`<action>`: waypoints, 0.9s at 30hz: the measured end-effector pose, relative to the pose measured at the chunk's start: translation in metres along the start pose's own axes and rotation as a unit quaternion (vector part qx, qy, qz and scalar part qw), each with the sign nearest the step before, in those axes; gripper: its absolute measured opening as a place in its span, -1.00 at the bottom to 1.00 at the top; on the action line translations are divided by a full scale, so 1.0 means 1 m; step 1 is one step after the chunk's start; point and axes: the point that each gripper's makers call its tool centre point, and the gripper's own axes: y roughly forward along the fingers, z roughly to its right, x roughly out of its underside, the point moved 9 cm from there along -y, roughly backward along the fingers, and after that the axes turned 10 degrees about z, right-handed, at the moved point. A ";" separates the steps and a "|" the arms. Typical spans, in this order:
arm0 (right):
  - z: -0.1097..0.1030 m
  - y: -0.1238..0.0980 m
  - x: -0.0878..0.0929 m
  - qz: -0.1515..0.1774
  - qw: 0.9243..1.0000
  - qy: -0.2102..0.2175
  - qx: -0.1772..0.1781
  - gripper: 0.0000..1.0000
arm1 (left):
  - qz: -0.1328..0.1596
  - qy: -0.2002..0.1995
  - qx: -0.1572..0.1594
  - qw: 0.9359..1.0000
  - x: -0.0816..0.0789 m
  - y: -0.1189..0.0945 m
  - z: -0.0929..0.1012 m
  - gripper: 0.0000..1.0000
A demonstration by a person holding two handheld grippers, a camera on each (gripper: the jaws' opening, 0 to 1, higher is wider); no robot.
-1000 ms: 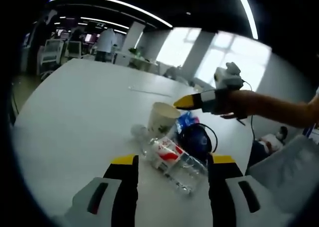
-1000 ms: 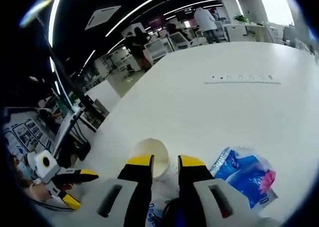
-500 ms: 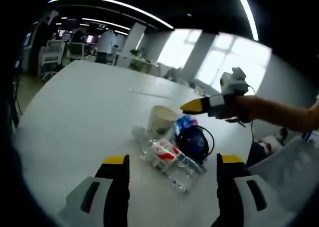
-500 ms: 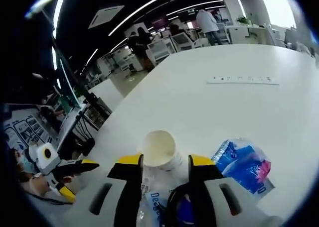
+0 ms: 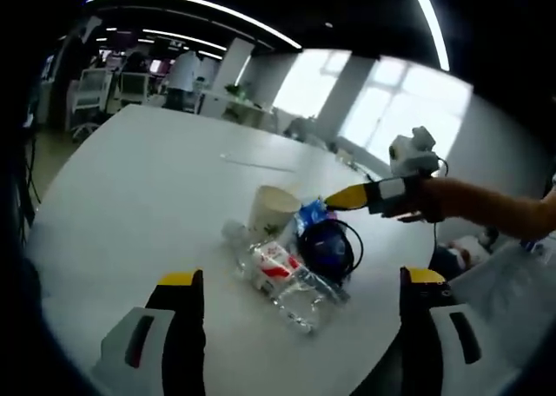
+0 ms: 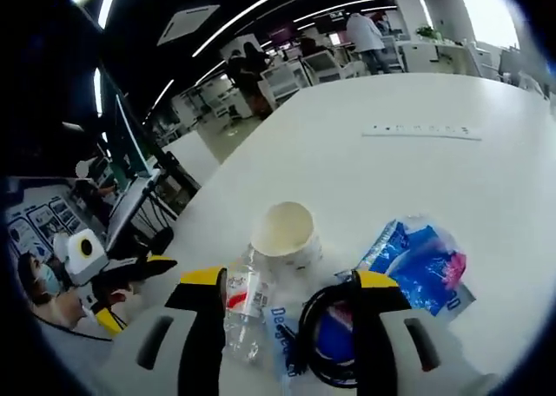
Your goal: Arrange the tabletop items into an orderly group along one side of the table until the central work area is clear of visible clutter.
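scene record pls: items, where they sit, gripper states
surface: white table
cup: paper cup, upright
bottle: clear bottle, on its side, beside the cup
pouch: blue pouch, lying flat
cable: black coil on a blue item
layout: all clustered near one table edge
left gripper: open, holds nothing
right gripper: open, above the cluster

Open-plan office (desks (image 6: 321, 62), ceiling strip-lights (image 5: 191, 14)).
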 end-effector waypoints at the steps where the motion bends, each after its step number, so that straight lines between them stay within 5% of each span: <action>1: -0.001 -0.002 0.001 -0.002 1.000 -0.003 -0.002 0.21 | 0.000 0.000 0.001 1.000 -0.001 0.000 0.000 0.86; 15: -0.004 -0.017 0.009 -0.022 0.999 -0.036 -0.027 0.49 | -0.002 -0.020 -0.009 1.000 -0.017 0.001 0.010 0.93; 27: -0.019 -0.015 0.028 -0.036 0.998 -0.042 -0.019 0.66 | -0.002 -0.027 0.017 0.999 -0.027 0.004 0.007 0.93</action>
